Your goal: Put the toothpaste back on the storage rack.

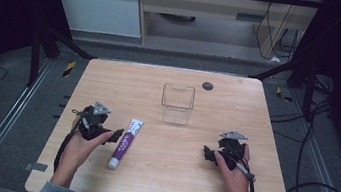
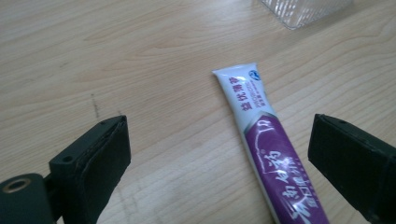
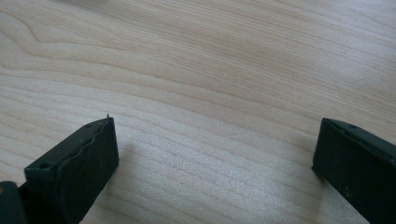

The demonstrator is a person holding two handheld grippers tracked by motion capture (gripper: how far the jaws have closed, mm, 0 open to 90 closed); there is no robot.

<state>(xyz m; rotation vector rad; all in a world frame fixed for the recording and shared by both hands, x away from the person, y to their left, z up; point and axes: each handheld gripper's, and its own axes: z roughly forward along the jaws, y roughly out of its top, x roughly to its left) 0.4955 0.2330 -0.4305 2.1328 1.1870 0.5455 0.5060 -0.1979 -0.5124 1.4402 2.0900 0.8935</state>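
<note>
At table's seven o'clock, left gripper (image 1: 113, 136) gapes beside flat purple-and-white plastic toothpaste tube (image 1: 125, 143), ungrasped; clear plastic box (image 1: 177, 103) at twelve; right gripper (image 1: 207, 153) gapes idle.

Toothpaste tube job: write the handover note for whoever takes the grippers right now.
Left gripper: open, low over the table, jaws either side of the toothpaste tube, not yet closed on it.
Right gripper: open, holding nothing, over bare wood of the table.
The tube lies flat, near the left gripper; the clear plastic box stands apart, farther back.
Done: nothing gripped.
Left: probably close on the tube and lift it.
</note>
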